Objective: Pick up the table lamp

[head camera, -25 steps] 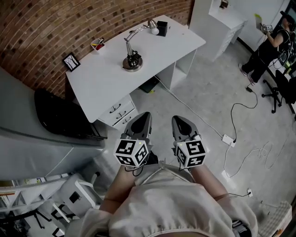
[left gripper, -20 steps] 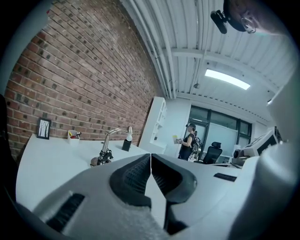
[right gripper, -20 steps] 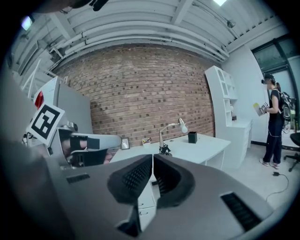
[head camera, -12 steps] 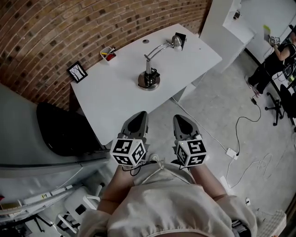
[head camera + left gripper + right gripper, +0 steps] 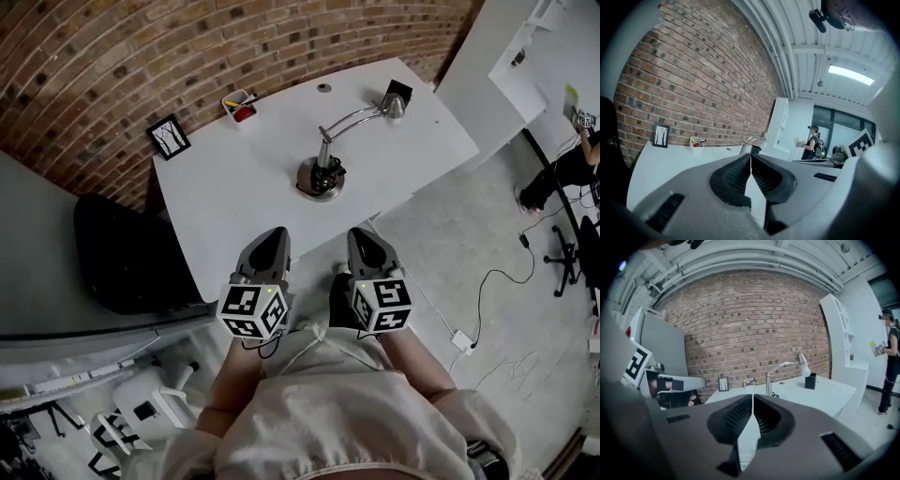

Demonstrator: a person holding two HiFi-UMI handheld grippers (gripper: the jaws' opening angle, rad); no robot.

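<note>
Left gripper (image 5: 270, 242) and right gripper (image 5: 364, 242) sit side by side at the near edge of the white curved desk (image 5: 234, 202). Both have their jaws pressed together with nothing between them.

Silver gooseneck table lamp on a round metal base (image 5: 323, 167) stands mid-desk, well apart from both grippers, untouched.

Risks:
- Closed jaws would just shove the lamp unless they are parted first.
- The thin shiny neck may slip or swing.
- The heavy base may tilt it.
- The lamp head hangs just beside a small black box (image 5: 397, 92) and could knock it.

Further back on the desk are a white cup of red and yellow pens (image 5: 239, 105) and a small black picture frame (image 5: 169, 137). Behind them is a red brick wall (image 5: 141, 56). Grey concrete floor (image 5: 469, 244) on the right has a white power strip and cables (image 5: 461, 339).
</note>
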